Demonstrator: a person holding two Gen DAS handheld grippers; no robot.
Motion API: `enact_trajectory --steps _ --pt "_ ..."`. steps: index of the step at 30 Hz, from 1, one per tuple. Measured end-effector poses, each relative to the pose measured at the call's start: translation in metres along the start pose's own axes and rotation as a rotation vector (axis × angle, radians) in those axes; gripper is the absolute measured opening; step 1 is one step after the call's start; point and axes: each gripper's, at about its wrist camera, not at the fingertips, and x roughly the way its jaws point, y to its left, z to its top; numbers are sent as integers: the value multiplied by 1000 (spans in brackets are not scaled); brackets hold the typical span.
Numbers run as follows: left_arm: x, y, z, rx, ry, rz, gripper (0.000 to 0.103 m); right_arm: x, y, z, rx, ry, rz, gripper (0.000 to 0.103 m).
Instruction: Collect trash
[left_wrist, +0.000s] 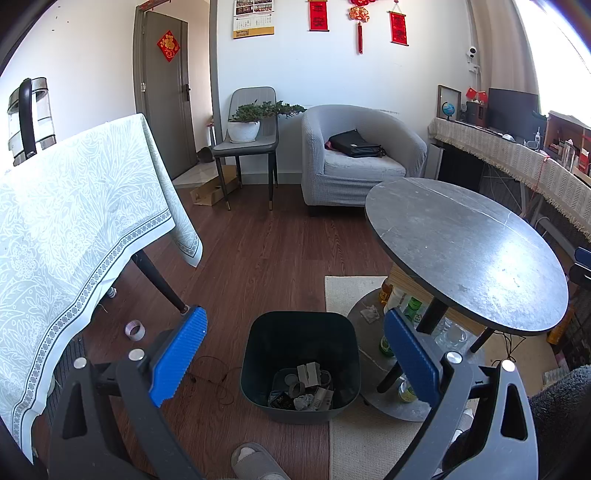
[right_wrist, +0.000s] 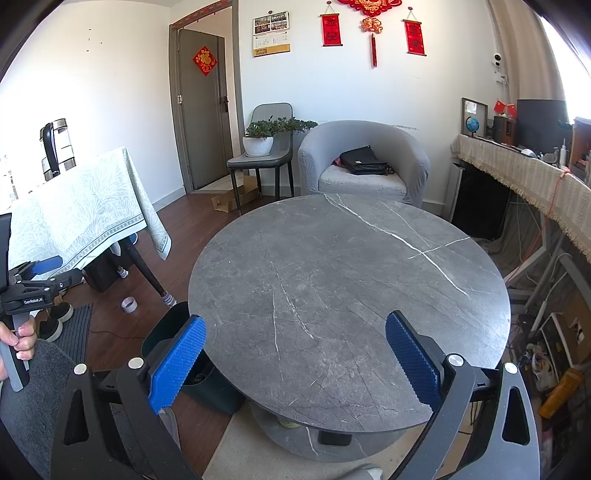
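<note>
**Bin filled, tabletop bare, scraps left below**

Both grippers stand wide open and empty: the left gripper (left_wrist: 295, 354) above the trash bin (left_wrist: 255, 373), the right gripper (right_wrist: 295, 360) over the round table (right_wrist: 351, 277). The bin already holds crumpled paper and cardboard scraps (left_wrist: 308, 387). Nothing lies on the tabletop. Further off, a crumpled tissue (left_wrist: 370, 313) sits on the table's lower shelf and a tape roll (left_wrist: 135, 329) on the floor, both seemingly still to collect.
</note>
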Motion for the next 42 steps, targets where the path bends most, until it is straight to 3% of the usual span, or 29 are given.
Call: enact_trajectory --steps 42 --pt "-2 -6 -4 -8 8 -7 98 0 0 0 -1 0 0 99"
